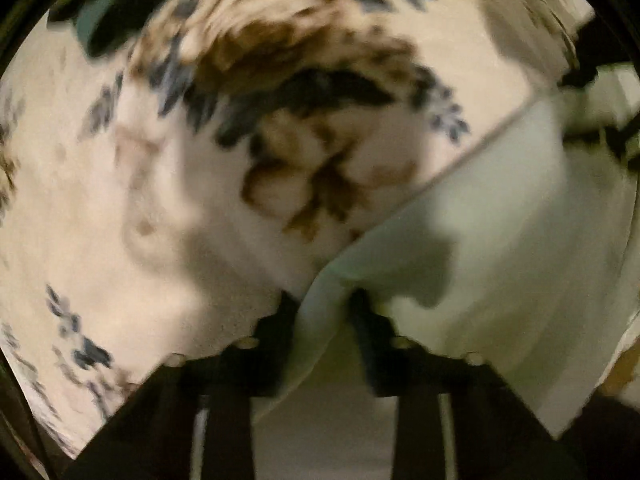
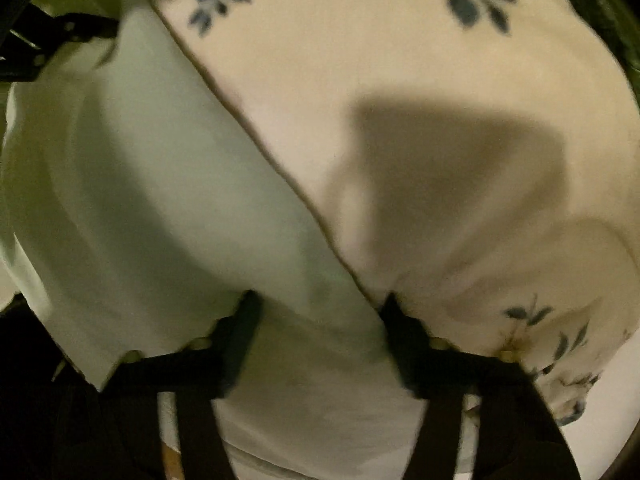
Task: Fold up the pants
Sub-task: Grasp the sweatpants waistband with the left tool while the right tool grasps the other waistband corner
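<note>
The left gripper (image 1: pixel 320 300) points down, jaws pinching a fold of the pale pants (image 1: pixel 500 220) at lower centre; the right gripper (image 2: pixel 320 300) has jaws spread, fabric bulging between them, grip uncertain; the pants (image 2: pixel 140 160) lie over a floral sheet (image 2: pixel 400 80), blurred, filling each frame's far side.

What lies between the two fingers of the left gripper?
A fold of the pale pants runs between the fingers of the left gripper, above the floral sheet. The left wrist view shows it, though blurred.
</note>
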`<state>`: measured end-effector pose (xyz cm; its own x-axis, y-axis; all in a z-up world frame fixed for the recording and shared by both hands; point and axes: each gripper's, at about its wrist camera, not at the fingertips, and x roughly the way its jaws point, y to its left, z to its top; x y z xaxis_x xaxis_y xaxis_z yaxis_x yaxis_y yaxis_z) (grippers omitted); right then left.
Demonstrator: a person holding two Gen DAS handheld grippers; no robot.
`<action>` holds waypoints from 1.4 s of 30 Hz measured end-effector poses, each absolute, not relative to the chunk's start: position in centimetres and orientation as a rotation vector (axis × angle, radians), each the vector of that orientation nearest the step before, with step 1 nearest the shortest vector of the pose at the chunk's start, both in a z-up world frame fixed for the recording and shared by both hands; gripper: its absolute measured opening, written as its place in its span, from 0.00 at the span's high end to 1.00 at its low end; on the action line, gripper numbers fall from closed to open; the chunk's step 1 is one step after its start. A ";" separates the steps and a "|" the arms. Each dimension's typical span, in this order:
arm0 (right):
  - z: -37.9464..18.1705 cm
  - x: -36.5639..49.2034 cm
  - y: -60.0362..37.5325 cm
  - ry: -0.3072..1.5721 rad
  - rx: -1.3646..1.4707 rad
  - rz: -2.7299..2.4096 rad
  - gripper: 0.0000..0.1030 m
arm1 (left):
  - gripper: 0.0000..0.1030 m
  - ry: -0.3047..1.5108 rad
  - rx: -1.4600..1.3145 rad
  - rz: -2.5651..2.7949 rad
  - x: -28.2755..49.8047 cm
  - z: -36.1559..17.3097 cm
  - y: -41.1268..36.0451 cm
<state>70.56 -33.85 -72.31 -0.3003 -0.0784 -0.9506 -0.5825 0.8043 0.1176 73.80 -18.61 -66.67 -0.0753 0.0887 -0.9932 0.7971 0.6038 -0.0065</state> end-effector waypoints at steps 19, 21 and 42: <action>-55.6 45.2 -34.5 1.684 -0.170 0.435 0.90 | 0.94 1.638 0.297 -0.505 54.3 -56.5 -10.9; -58.9 44.7 -33.2 1.731 -0.143 0.429 0.90 | 0.94 1.700 0.243 -0.443 51.1 -58.4 -9.4; -60.8 40.2 -36.0 1.769 0.316 0.181 0.34 | 0.84 1.619 0.178 -0.070 46.3 -60.0 -11.0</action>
